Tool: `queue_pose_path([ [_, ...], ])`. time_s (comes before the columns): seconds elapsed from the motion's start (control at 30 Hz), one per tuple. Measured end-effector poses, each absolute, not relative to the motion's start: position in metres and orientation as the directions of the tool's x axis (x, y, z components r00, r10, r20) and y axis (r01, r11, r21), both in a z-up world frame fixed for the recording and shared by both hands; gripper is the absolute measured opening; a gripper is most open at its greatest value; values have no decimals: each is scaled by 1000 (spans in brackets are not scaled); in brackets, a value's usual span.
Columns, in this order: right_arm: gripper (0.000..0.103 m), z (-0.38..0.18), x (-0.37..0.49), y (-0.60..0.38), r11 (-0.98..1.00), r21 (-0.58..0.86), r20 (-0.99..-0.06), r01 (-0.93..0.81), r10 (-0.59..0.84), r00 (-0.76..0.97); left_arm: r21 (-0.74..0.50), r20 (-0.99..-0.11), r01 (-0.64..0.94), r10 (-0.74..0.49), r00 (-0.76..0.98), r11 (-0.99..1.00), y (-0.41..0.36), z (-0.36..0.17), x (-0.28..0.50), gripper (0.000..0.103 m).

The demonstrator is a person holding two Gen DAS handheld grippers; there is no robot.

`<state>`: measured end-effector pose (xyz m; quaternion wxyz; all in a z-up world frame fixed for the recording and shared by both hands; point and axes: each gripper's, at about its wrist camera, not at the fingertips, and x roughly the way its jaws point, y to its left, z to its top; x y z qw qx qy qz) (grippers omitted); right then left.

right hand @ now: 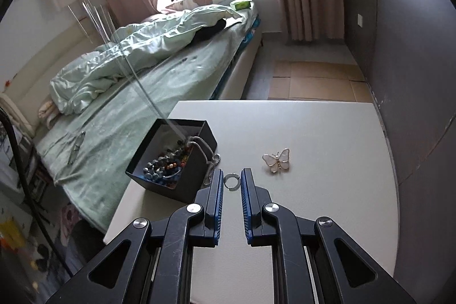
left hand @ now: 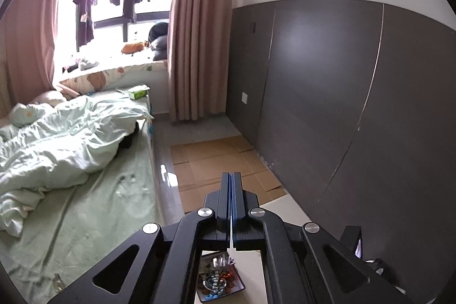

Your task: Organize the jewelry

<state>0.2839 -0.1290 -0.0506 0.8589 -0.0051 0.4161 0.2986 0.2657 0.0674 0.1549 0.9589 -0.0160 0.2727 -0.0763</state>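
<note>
The counter [right hand: 313,204] looks smooth and matt white. The box [right hand: 182,181] is matt black card, the butterfly brooch [right hand: 277,160] pearly and glossy, metal-edged. The bed sheet [right hand: 159,93] is soft, creased cloth.

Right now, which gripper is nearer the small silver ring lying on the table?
Right. The right gripper hovers with the silver ring seen between its parted fingertips. The left gripper is shut and points out over the floor, with only the jewelry box visible beneath it.
</note>
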Motion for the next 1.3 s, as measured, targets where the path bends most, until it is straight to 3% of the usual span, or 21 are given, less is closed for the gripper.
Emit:
queue_pose_path([
  [0.33,14,-55,282,-133,807,282,-713,-518,538,449,-106,-581,130,-167,797,986,77,110,261,0],
  [0.4,14,-53,283,-130,794,295,-705,-531,556,440,-132,-601,121,-177,780,984,82,95,262,4],
  [0.47,14,-52,283,-125,784,307,-702,-540,570,427,-155,-620,102,-177,764,983,87,83,261,22],
  [0.53,14,-50,285,-118,773,316,-697,-551,583,418,-180,-623,82,-178,761,980,95,69,257,66],
  [0.57,14,-48,285,-114,765,320,-693,-559,591,413,-185,-618,76,-176,766,980,96,64,255,71],
  [1.1,15,-43,300,-45,641,408,-657,-650,701,278,-274,-676,-41,-163,719,961,134,-13,236,72],
  [1.13,24,-44,303,-43,631,421,-655,-651,708,263,-275,-679,-44,-162,716,960,134,-16,235,72],
  [1.17,44,-45,305,-42,633,425,-660,-647,706,257,-278,-682,-47,-163,713,959,135,-21,234,72],
  [1.2,50,-46,306,-44,647,414,-662,-640,697,276,-282,-684,-49,-165,711,958,135,-23,234,72],
  [1.3,51,-52,313,-55,665,412,-665,-623,687,294,-293,-696,-64,-167,699,954,138,-37,233,73],
])
